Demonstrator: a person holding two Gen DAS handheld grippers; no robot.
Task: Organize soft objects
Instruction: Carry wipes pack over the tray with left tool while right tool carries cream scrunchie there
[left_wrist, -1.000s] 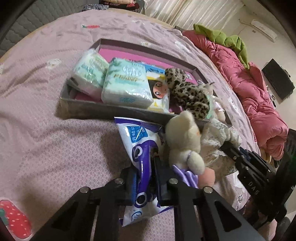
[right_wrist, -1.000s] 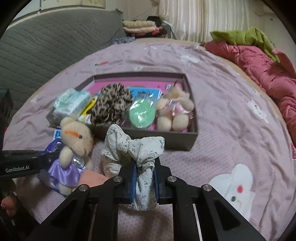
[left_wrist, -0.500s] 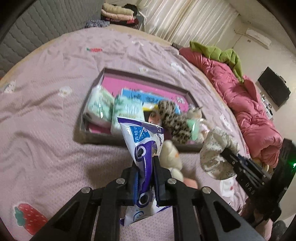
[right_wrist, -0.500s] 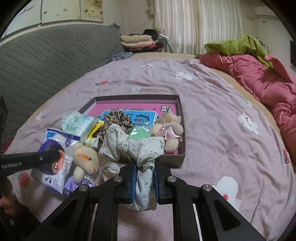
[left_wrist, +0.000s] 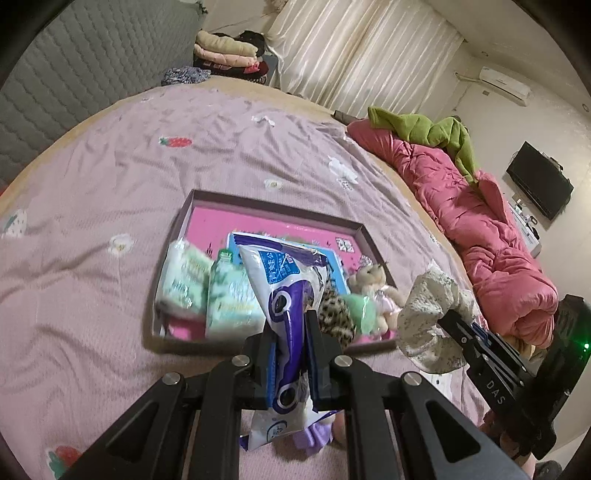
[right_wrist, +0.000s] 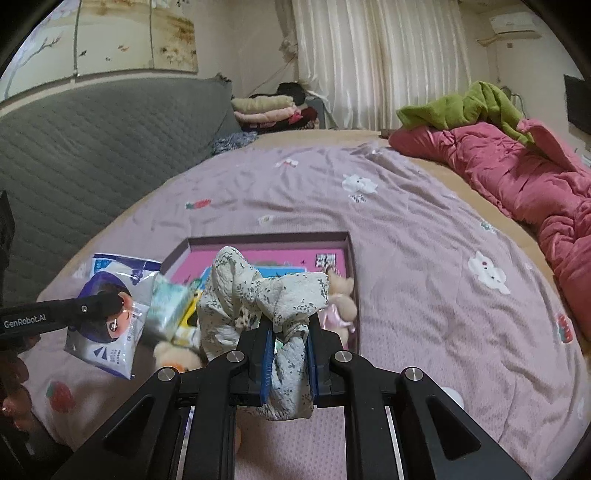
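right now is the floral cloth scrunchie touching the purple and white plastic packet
Apart. The right wrist view shows the floral cloth scrunchie in the right hand-held gripper and the purple and white plastic packet held off to its left, with boxed items showing between them.

A glossy, crinkled white-and-purple plastic packet (left_wrist: 286, 295) caught the light. The cream floral cloth scrunchie (right_wrist: 258, 295) looked matt and puckered. The lilac bedsheet (right_wrist: 424, 258) was soft woven cloth; the pink quilt (left_wrist: 480, 229) looked faintly shiny and puffy.
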